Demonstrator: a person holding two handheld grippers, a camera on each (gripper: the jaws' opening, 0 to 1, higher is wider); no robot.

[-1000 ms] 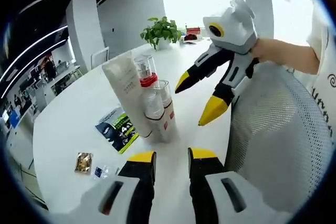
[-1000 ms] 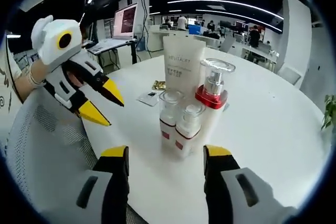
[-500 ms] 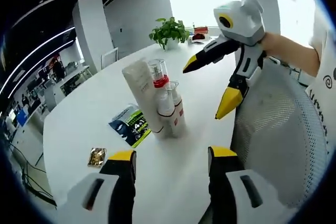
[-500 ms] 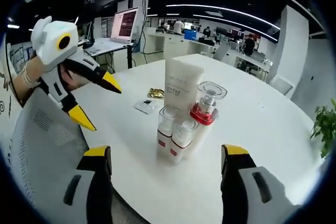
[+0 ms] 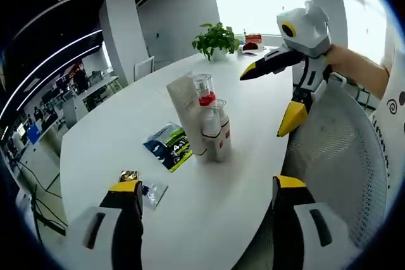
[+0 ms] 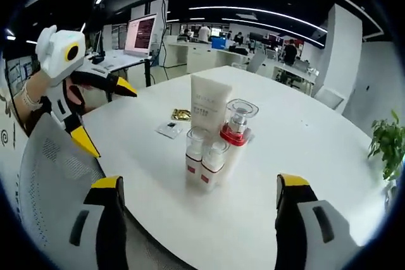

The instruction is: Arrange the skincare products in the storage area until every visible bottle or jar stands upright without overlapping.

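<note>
Several skincare products stand upright in a tight cluster on the white round table (image 5: 107, 131): a white tube (image 5: 183, 110) (image 6: 209, 100), a pump bottle with a red collar (image 5: 204, 91) (image 6: 236, 126), and two small clear-capped bottles with red bands (image 5: 216, 134) (image 6: 204, 157). My left gripper (image 5: 207, 184) is open wide, back from the cluster, nothing between its jaws. My right gripper (image 6: 200, 183) is also open wide and empty, on the opposite side. Each appears in the other's view, open: the right gripper (image 5: 269, 98), the left gripper (image 6: 105, 116).
A green leaflet (image 5: 168, 147) lies flat beside the cluster, with small sachets (image 5: 130, 175) (image 6: 180, 114) nearby. A grey mesh chair back (image 5: 335, 150) (image 6: 50, 169) sits at the table edge. A potted plant (image 5: 215, 39) stands at the far edge. A laptop (image 6: 140, 33) sits on a desk behind.
Both grippers have opened wider and drawn back from the cluster, which now looks smaller. The products have not moved.
</note>
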